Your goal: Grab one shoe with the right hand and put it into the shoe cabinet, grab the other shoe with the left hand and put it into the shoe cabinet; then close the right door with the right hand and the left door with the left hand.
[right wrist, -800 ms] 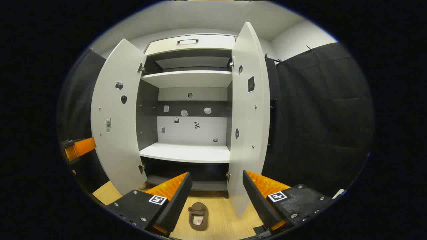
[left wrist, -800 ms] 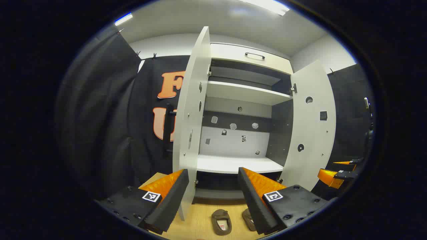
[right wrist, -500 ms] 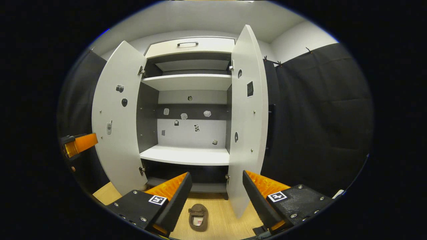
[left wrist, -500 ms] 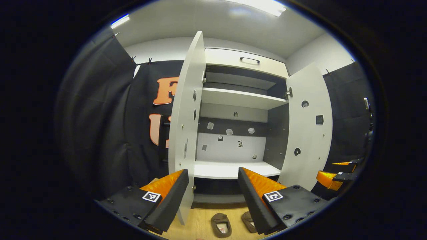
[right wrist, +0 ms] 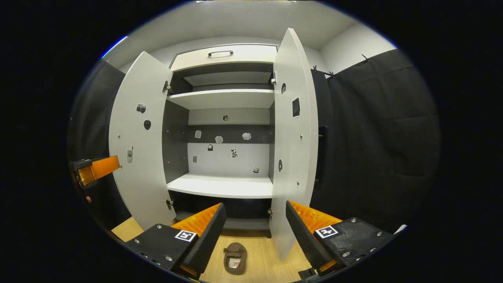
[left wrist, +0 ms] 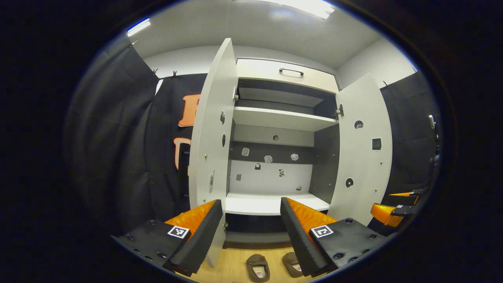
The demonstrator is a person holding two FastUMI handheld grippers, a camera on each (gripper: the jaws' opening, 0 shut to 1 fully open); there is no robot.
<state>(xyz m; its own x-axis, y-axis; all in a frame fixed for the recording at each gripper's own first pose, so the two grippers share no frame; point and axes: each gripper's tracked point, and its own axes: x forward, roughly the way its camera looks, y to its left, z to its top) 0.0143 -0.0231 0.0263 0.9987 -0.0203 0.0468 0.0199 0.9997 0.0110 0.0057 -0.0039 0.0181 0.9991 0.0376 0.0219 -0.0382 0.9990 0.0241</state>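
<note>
Booth: dark cloth walls, pale wood floor (right wrist: pixel 259 255), white ceiling with strip lights.

Shoe cabinet (left wrist: pixel 275 129) stands at the far wall, empty shelves inside, drawer on top. Left door (left wrist: pixel 210 153) and right door (left wrist: pixel 363 157) both swung wide toward the near side.

Left gripper (left wrist: pixel 251 232): jaws spread wide, nothing between them, held above the floor and facing the cabinet. Right gripper (right wrist: pixel 255 232): same, wide apart, empty.

Two brown shoes on the floor, near side of the cabinet's base: left shoe (left wrist: pixel 257 268) and right shoe (left wrist: pixel 293 264) just beside each other in the left gripper view; one shoe (right wrist: pixel 235 258) below the jaws in the right gripper view. Neither is grasped or shelved.

Risks, as judged:
- Open doors flank the approach; a sideways swing with a shoe could knock a door edge.
- Shoes lie close together; a wide-open descent may catch or nudge both.
- Soft, low uppers: a shallow pinch could slip on lifting.
</note>
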